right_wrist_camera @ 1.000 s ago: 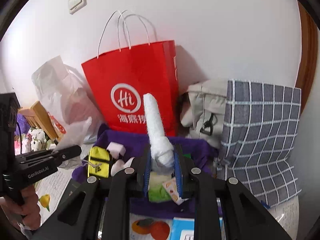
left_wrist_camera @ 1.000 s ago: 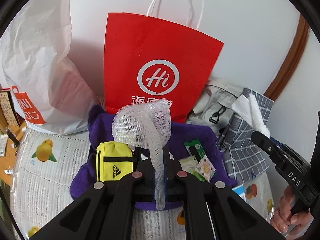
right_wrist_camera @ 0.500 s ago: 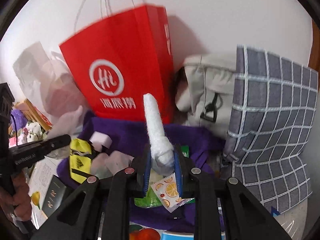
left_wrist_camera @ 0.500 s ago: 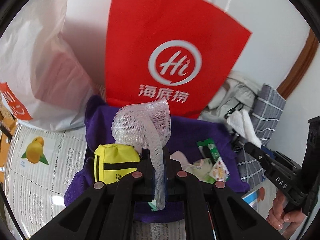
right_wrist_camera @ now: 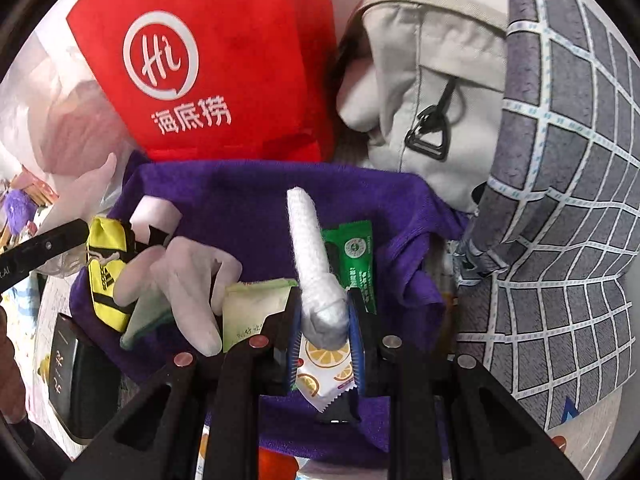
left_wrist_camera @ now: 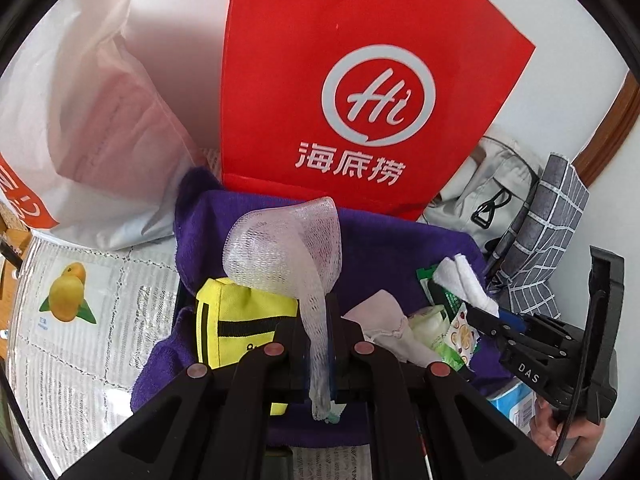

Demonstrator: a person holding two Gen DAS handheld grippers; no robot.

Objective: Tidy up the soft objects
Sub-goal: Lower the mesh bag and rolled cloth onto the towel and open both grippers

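My left gripper is clamped on a strip of white mesh; the strip loops up above the pads and its loose end hangs down between the fingers. My right gripper is clamped on a white gauze roll, which stands up and leans slightly left from the blue pads.

Both pieces hang over a purple cloth spread on the table. On the cloth, left side: a yellow pouch with black stripes, partly behind my left gripper's fingers. Middle: a pale glove lying fingers toward the near side, touching a light green packet. Right of the gauze roll: a dark green sachet. Directly under the right pads: a small packet with lemon print.

Far side of the cloth: a red paper bag standing upright, its base touching the cloth edge. Left of it, a white plastic bag. Right of it, a beige bag with a black buckle, and beside that a grey checked bag.

Table cover is white with a fruit print. In the left view, the right gripper enters from the right edge, the gauze at its tip, a hand on its handle.
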